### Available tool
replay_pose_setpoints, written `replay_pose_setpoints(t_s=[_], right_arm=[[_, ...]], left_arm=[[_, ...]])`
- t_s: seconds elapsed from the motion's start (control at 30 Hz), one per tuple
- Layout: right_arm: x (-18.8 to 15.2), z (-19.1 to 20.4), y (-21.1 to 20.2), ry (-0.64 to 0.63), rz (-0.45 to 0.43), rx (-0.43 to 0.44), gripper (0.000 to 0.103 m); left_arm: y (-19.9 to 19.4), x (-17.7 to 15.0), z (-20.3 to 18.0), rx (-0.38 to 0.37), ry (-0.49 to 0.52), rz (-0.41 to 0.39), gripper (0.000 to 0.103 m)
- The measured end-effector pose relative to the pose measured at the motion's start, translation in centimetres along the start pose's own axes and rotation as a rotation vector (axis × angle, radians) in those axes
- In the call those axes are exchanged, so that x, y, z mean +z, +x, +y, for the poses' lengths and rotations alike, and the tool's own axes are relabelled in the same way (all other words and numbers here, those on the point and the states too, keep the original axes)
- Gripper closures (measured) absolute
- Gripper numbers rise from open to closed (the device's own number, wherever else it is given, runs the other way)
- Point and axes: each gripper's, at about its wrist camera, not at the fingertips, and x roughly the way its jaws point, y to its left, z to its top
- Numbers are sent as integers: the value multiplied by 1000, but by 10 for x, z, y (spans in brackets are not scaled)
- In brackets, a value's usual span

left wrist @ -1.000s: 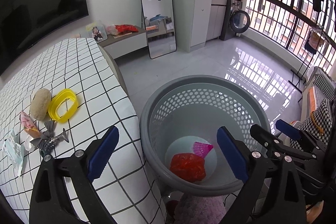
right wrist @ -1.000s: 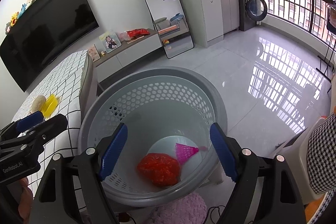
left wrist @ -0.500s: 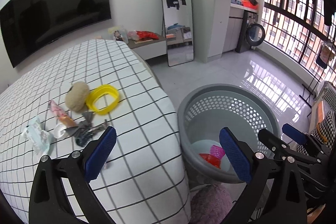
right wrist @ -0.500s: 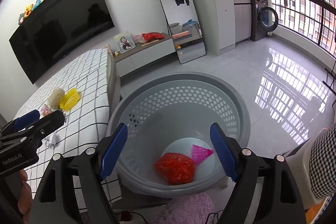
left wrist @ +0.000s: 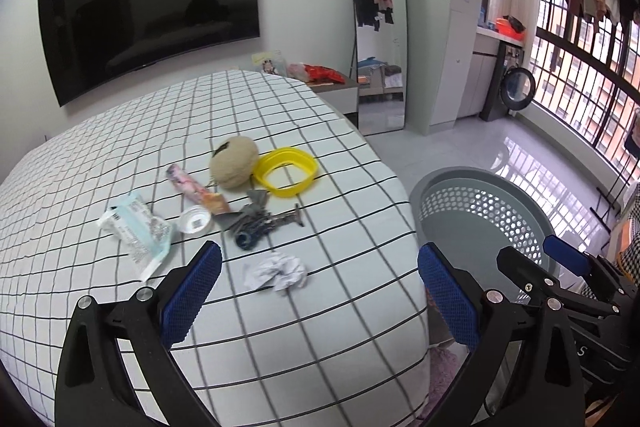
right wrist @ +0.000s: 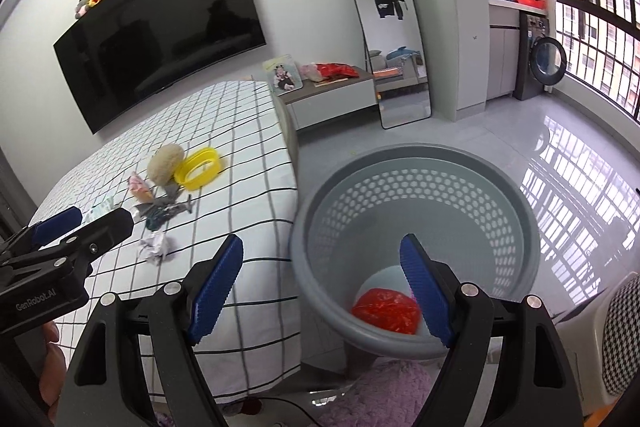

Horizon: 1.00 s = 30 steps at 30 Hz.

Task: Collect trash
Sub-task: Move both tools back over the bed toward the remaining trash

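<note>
Left wrist view: we see the left gripper (left wrist: 316, 291) with its fingers wide apart and nothing between them, above the checked bed (left wrist: 120, 155); a crumpled paper (left wrist: 276, 271) lies just ahead between the blue pads; beyond it sit a dark tangle (left wrist: 260, 223), a small round lid (left wrist: 195, 221), a pale blue wrapper (left wrist: 136, 231), a pink packet (left wrist: 196, 187), a beige ball (left wrist: 234, 163) and a yellow ring (left wrist: 288, 171), the ball touching the ring; the grey basket (left wrist: 480, 203) stands on the floor beside the bed, to the right; the right gripper (left wrist: 560, 267) shows at the right edge.

Right wrist view: we see the right gripper (right wrist: 320, 291) with fingers wide and empty, over the gap between bed (right wrist: 240, 131) and basket (right wrist: 400, 159); a red bag (right wrist: 384, 315) lies in the basket's bottom; the paper (right wrist: 154, 247), ball (right wrist: 165, 163) and ring (right wrist: 198, 169) rest on the bed to the left; the left gripper (right wrist: 80, 223) reaches in at the left edge, over the bed.
</note>
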Motion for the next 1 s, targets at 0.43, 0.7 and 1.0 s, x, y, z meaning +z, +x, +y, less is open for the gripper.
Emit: replay_pose_setpoints(t_s=[0.43, 0.7, 1.0], right_arm=[[-9, 58, 0, -79, -1, 55, 26], [-13, 85, 13, -121, 17, 108, 26], [-17, 112, 40, -166, 73, 173, 26]], left_arm=[[-25, -20, 56, 52, -72, -37, 6], [-30, -32, 86, 112, -122, -33, 6], [-26, -47, 121, 196, -178, 4, 6]])
